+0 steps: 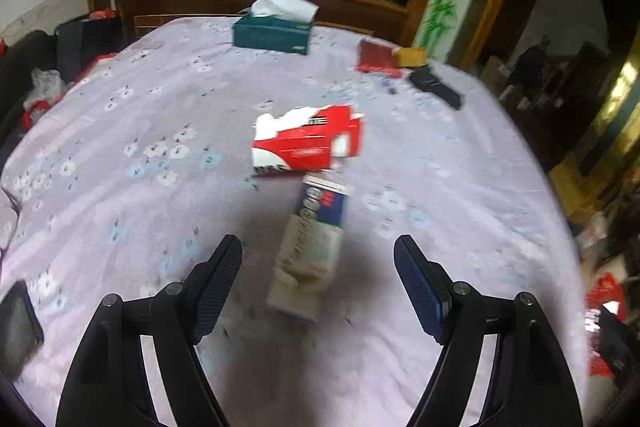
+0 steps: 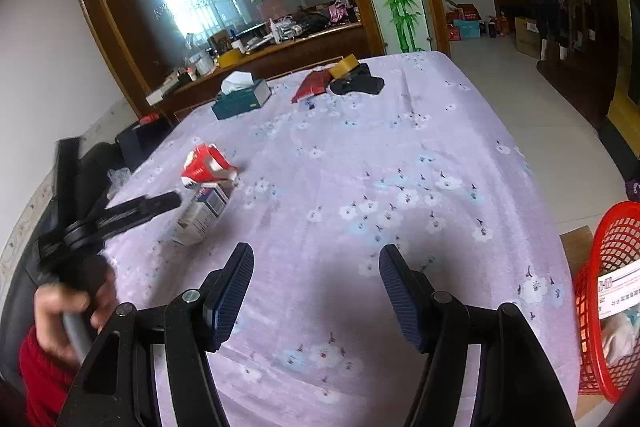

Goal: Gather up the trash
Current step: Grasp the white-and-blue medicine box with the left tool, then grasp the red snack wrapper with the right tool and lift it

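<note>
Nearest your left tool [image 1: 318, 255] is the white-and-blue carton [image 1: 310, 247], lying flat on the floral cloth of the counter [image 1: 120, 155]. Its torn near end sits between the two pads, which stand wide apart and touch nothing. The carton runs lengthwise away from you, tilted a little to the right, so your fingers already straddle its narrow width.

Judge it as thin, empty cardboard: light, easily crushed, partly collapsed at the open near end. That suits trash, so a firm squeeze should do no harm, but take it across the printed blue middle, where the walls look squarer, not at the ragged flap, which may fold and slip out. The cloth beneath looks soft and could bunch up if you press down hard.

Touching or just beyond the carton's far end lies the red-and-white packet [image 1: 306, 139], crumpled and set crosswise. It looks just as light and floppier; pinch it across a creased ridge.

Your right tool [image 2: 316, 285] is also spread wide and holds nothing, hovering over bare cloth. From its view, both pieces lie well to the left, near the counter's edge, and the red basket [image 2: 612, 251] stands off the counter's right side with paper already in it. That is likely where the trash goes.
</note>
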The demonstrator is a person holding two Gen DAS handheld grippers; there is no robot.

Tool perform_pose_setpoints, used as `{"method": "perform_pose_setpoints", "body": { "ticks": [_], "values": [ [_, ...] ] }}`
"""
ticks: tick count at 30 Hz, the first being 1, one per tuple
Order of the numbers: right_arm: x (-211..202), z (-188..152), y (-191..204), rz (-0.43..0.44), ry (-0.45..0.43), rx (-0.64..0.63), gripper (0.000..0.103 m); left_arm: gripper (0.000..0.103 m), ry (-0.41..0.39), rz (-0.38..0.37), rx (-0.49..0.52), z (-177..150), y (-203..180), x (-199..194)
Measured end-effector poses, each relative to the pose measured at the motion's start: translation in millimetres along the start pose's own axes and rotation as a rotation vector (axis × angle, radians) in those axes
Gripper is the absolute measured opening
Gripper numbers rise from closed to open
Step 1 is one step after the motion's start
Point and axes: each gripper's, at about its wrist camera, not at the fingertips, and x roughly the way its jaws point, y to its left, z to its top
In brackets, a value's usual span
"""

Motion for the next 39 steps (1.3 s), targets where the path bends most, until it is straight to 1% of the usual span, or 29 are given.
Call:
{"method": "perform_pose_setpoints", "body": {
  "ticks": [1,2,3,4,6,7,11,14,16,18,21,24,26,30,34,37,39],
  "values": [
    [0,0,-1,-0.003,0.003,-0.001,0.070,0.077,0.012,0.019,0.002,2,-1,10],
    [0,0,-2,-0.008,0.007,-0.005,0.070,0.075,0.030,0.015,0.000,3,0,19],
    [-1,0,-4,-0.013,0.008,-0.008,0.070,0.069,0.048,-0.001,-0.004,3,-1,28],
    [-2,-1,-5,-0.020,0.009,-0.013,0.070,0.063,0.057,-0.002,-0.004,2,-1,34],
    [-2,0,-7,-0.026,0.010,-0.016,0.070,0.039,0.088,-0.005,-0.003,1,-3,48],
    [-2,1,-8,-0.027,0.011,-0.015,0.070,0.036,0.099,-0.014,-0.007,0,-3,53],
    [1,7,-3,-0.009,0.014,-0.026,0.070,0.035,0.083,-0.020,-0.008,-5,-1,55],
    [7,15,8,0.032,0.022,-0.053,0.070,0.034,0.061,-0.055,-0.020,-10,6,40],
    [11,24,20,0.063,0.025,-0.087,0.070,0.035,0.017,-0.057,-0.033,-14,12,23],
    [16,32,33,0.089,0.017,-0.130,0.070,0.035,-0.039,-0.030,-0.055,-19,24,7],
    [34,50,60,0.134,0.024,-0.228,0.070,0.035,-0.112,0.048,-0.092,-21,43,-5],
    [61,66,89,0.190,0.051,-0.331,0.070,0.035,-0.151,0.086,-0.153,-20,64,-8],
    [87,76,104,0.220,0.088,-0.383,0.070,0.035,-0.172,0.113,-0.185,-20,74,-8],
    [140,92,116,0.213,0.162,-0.367,0.070,0.035,-0.136,0.085,-0.251,-21,92,-1],
    [188,97,120,0.214,0.206,-0.344,0.070,0.035,-0.136,0.095,-0.249,-23,91,0],
    [219,101,116,0.249,0.226,-0.313,0.070,0.035,-0.122,0.093,-0.243,-24,89,3],
    [239,106,115,0.279,0.261,-0.267,0.070,0.035,-0.117,0.094,-0.240,-24,87,6]
  ]
}}
